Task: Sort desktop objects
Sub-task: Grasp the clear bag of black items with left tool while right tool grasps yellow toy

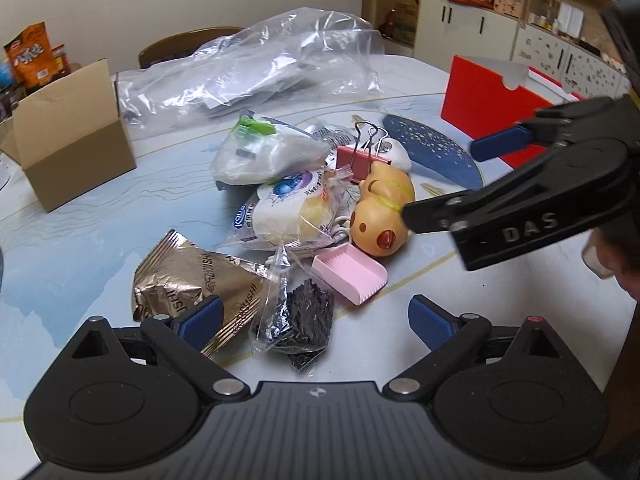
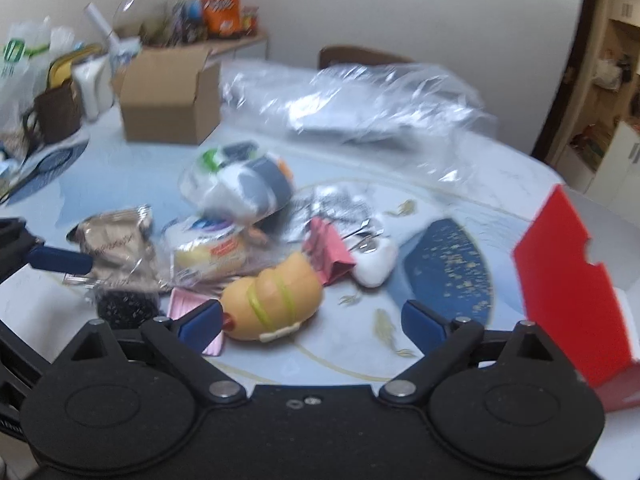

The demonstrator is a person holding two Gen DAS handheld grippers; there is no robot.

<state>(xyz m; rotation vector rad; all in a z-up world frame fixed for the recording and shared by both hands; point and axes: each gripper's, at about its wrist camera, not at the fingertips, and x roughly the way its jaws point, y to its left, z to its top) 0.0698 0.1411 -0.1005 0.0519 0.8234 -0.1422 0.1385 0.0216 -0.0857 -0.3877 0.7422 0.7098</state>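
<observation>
On the table (image 1: 80,248) I see the pile (image 1: 304,216) unsorted between cardboard box (image 1: 72,136) and red box (image 1: 488,108), both my left gripper (image 1: 316,316) and right gripper (image 2: 312,320) spread, empty.

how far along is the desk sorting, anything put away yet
Nothing looks sorted yet: the cardboard box and the red box show no items from these views. Nothing is in hand: the left gripper and right gripper are both open and empty, the right one hovering near the yellow toy. Left to do: the whole pile, including the gold snack packet, pink dustpan and binder clip.
</observation>
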